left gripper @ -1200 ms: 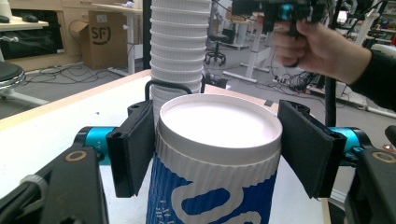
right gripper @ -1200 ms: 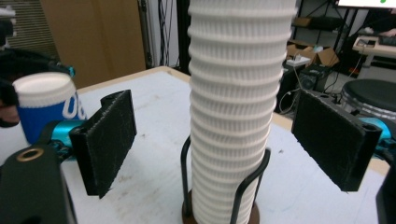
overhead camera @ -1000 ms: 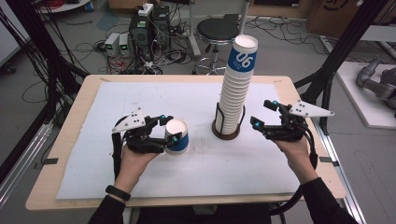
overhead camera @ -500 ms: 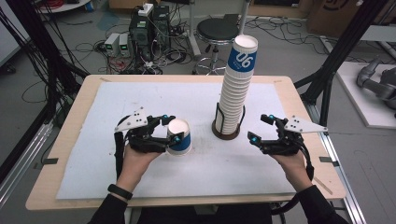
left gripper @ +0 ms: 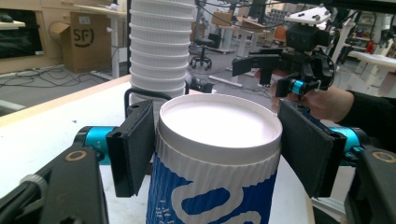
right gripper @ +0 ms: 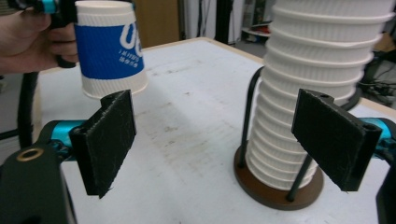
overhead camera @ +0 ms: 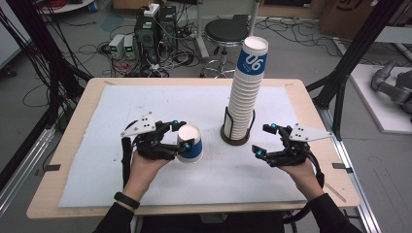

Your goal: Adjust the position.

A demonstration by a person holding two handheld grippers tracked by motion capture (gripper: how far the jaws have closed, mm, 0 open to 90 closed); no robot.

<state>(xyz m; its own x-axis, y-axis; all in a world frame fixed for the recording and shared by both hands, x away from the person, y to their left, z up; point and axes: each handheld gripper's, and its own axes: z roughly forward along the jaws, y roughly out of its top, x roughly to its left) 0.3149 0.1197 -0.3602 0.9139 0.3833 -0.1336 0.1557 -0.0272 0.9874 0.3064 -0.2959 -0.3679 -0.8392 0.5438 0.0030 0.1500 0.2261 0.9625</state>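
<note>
Sinking since a second ago, right gripper (overhead camera: 265, 141) now low beside cup stack (overhead camera: 244, 97), jaws wide and empty | left gripper (overhead camera: 182, 141) unmoved, clamping paper cup (overhead camera: 190, 144) upside down, axis near vertical, left of stack | stack's top cup reads "06"

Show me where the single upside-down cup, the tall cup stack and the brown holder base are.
single cup (overhead camera: 190, 145), high view, on its blue band.
cup stack (overhead camera: 244, 104), high view, on the white ribbed middle.
holder base (right gripper: 275, 195), right gripper view, on its brown front rim.
</note>
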